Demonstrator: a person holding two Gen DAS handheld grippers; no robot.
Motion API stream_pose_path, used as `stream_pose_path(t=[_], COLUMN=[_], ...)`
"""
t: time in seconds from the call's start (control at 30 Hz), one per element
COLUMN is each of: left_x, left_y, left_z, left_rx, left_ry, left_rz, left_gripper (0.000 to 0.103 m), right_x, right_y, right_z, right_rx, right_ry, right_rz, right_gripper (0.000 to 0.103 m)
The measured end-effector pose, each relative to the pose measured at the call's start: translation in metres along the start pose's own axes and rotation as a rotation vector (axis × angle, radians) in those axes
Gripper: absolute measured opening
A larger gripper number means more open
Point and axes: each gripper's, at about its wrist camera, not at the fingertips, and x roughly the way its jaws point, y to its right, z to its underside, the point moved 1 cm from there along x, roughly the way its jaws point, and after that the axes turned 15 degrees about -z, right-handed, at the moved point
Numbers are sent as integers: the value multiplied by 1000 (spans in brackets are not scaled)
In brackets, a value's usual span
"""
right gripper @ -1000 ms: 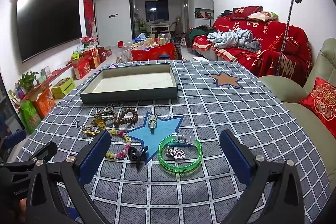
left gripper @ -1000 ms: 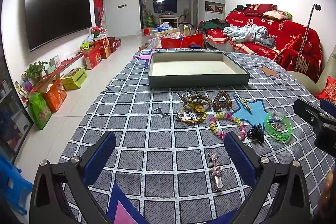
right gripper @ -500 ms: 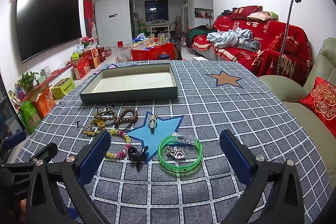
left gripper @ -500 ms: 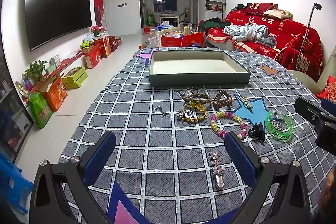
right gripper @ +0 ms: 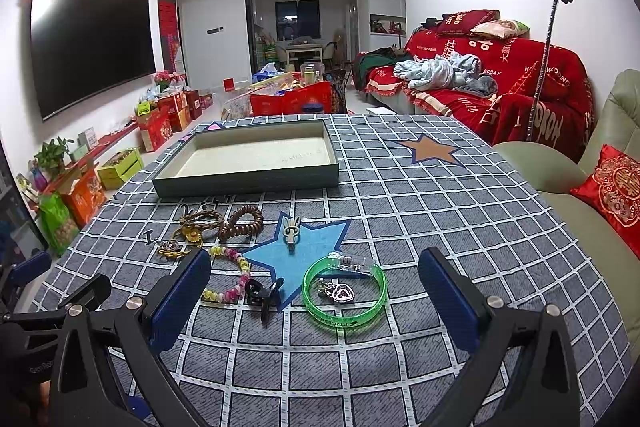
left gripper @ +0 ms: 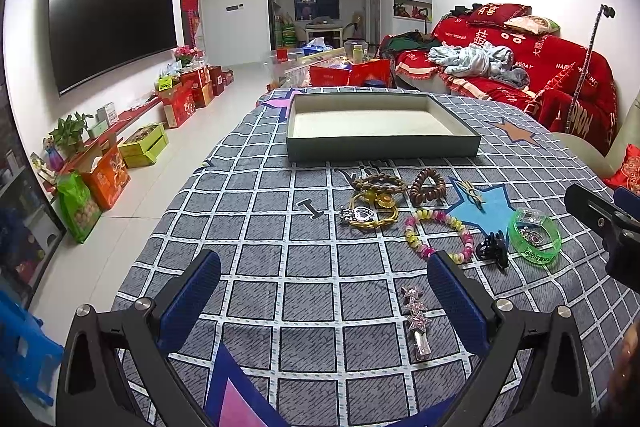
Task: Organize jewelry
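A shallow grey-green tray [left gripper: 384,147] [right gripper: 248,179] stands empty at the table's far side. Jewelry lies loose in front of it: a green bangle [right gripper: 344,293] [left gripper: 536,239] ringing a heart pendant [right gripper: 340,293], a pink-yellow bead bracelet [left gripper: 436,235] [right gripper: 232,279], a black claw clip [right gripper: 264,293] [left gripper: 494,251], a brown coil band [left gripper: 428,187] [right gripper: 242,223], gold bracelets [left gripper: 372,207] [right gripper: 188,235], a pink star hair clip [left gripper: 418,319]. My left gripper [left gripper: 320,291] is open and empty above the cloth. My right gripper [right gripper: 316,291] is open and empty, the bangle between its fingers in view.
The table carries a grey checked cloth [right gripper: 420,211] with star patches. A red-covered sofa [right gripper: 500,91] and a green armchair [right gripper: 580,187] stand to the right. Boxes and bags [left gripper: 100,179] line the floor on the left under a wall TV [left gripper: 108,23].
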Motion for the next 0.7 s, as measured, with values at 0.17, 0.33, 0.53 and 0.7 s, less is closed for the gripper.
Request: stream_pose_path(t=[0.17,0.33,0.53,0.7], left_x=[0,0,1,3], left_y=[0,0,-1,-3], left_z=[-1,0,0,3], left_rx=[0,0,-1,-3], left_ry=[0,-3,-4,-11], left_rz=[1,0,-1,-5], left_gripper=[103,103,103,103], right_x=[0,0,0,0], right_y=[0,1,0,0], right_z=[0,0,-2,-2], right_rx=[-2,0,0,3], right_ry=[-1,-2,-1,-2], right_rz=[0,-2,-1,-2], right_gripper=[103,103,103,103])
